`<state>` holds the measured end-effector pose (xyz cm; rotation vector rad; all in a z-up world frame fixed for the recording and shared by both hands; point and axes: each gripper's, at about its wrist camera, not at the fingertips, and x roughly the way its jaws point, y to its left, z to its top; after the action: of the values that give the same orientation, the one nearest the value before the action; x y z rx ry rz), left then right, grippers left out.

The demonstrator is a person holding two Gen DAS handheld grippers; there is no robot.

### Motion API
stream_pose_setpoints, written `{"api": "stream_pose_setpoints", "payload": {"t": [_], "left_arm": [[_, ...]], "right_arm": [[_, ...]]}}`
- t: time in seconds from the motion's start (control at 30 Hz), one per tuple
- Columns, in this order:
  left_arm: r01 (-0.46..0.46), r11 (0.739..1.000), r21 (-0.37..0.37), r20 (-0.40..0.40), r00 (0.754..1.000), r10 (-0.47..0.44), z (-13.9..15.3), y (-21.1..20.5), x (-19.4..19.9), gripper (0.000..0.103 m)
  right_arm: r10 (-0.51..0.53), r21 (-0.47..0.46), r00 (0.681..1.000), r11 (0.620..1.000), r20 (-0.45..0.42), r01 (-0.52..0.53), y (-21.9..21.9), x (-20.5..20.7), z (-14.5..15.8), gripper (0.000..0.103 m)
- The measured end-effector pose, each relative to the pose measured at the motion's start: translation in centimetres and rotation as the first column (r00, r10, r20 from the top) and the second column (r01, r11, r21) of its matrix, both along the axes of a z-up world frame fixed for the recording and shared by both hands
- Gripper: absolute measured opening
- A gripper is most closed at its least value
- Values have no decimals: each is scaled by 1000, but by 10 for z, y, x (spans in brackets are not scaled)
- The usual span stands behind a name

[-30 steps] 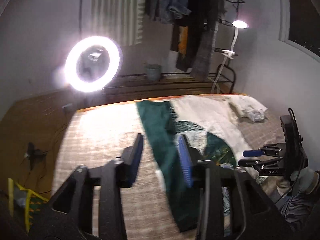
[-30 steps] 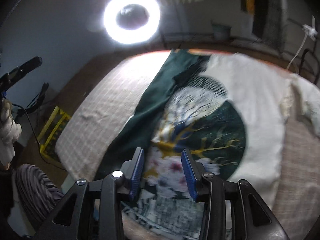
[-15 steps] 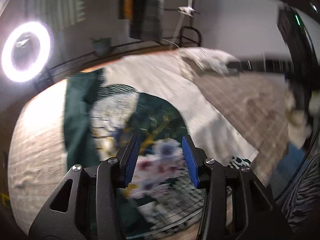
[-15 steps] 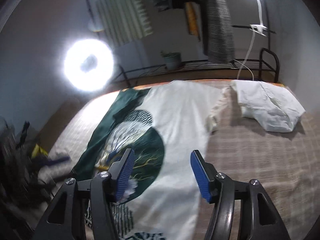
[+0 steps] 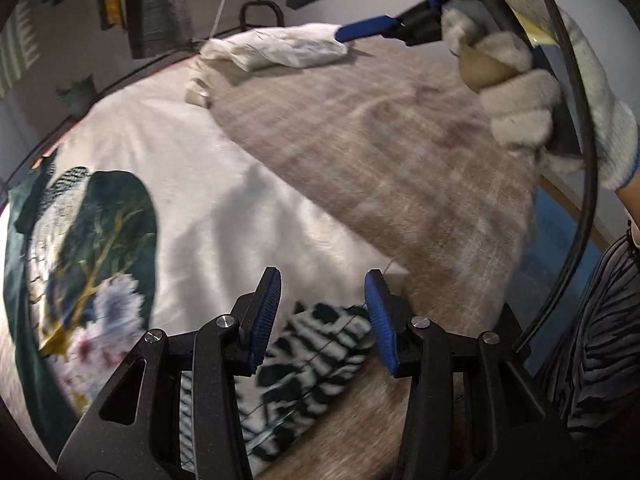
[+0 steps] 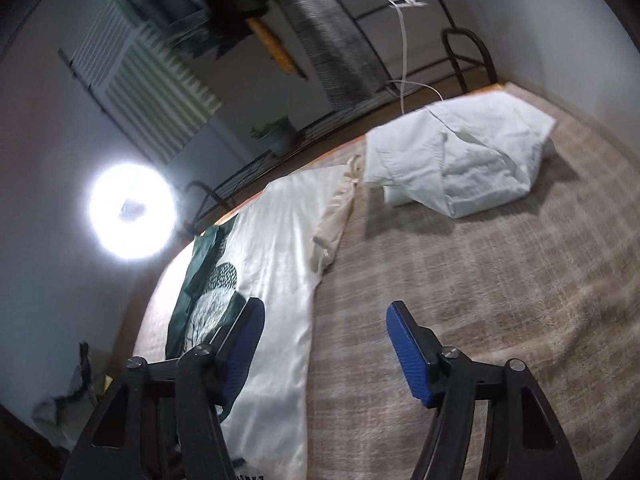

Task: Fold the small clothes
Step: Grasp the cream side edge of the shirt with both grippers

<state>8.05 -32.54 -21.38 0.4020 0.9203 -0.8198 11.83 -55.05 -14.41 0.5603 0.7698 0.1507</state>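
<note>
White printed garment (image 5: 224, 216) lies flat on bed (image 5: 400, 168), long axis toward far edge. Left gripper (image 5: 322, 312) agape, directly over garment's striped near hem: nearer. Right gripper (image 6: 324, 340) agape, straddling garment's right edge (image 6: 310, 320), holding nothing.

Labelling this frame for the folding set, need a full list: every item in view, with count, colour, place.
shirt: 1, white with dark green print, spread flat on the bed's left part
folded cloth: 1, white, far end of the bed
bed cover: 1, beige plaid, under both
ring light: 1, white, lit, beyond the bed's left side
hanging clothes: several, dark and grey, on a rack by the far wall
plant pot: 1, grey-green, on a low rail behind the bed
cable: 1, white, hanging by the rack
glove: 1, white, on the right hand
left hand-held gripper: 1, black, blue pads, open over the shirt's hem
right hand-held gripper: 1, same colours, open over the shirt's right edge
</note>
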Motion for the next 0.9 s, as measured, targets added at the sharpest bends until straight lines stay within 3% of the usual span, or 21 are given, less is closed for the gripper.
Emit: {"api": "stream_pose_setpoints", "payload": {"t": [0.13, 0.2, 0.33, 0.43, 0.63, 0.8, 0.87, 0.9], "left_arm": [[8, 1000, 26, -32, 999, -7, -8, -13, 1, 46], [3, 1000, 26, -30, 1000, -2, -9, -16, 3, 52], [-16, 1000, -3, -83, 996, 16, -7, -13, 7, 54], [-17, 1000, -21, -101, 995, 15, -7, -12, 5, 62], [17, 1000, 10, -42, 999, -16, -9, -20, -9, 63], [13, 999, 31, 5, 1000, -13, -10, -26, -13, 63], [-4, 1000, 21, 10, 1000, 4, -9, -24, -12, 58], [-12, 1000, 16, 11, 1000, 11, -8, -23, -11, 48]], "right_arm": [[-31, 54, 999, 998, -14, 32, -18, 9, -12, 64], [-37, 73, 999, 997, -22, 39, -21, 17, -16, 64], [-21, 62, 999, 998, -31, 23, -14, 40, -21, 61], [13, 55, 999, 998, -48, -10, -4, 62, -28, 56], [39, 44, 993, 998, -108, -35, 12, 113, -50, 52], [77, -2, 987, 997, -140, -78, 33, 150, -63, 52], [93, -42, 983, 994, -156, -101, 44, 162, -67, 52], [100, -63, 982, 992, -158, -111, 50, 167, -68, 52]]}}
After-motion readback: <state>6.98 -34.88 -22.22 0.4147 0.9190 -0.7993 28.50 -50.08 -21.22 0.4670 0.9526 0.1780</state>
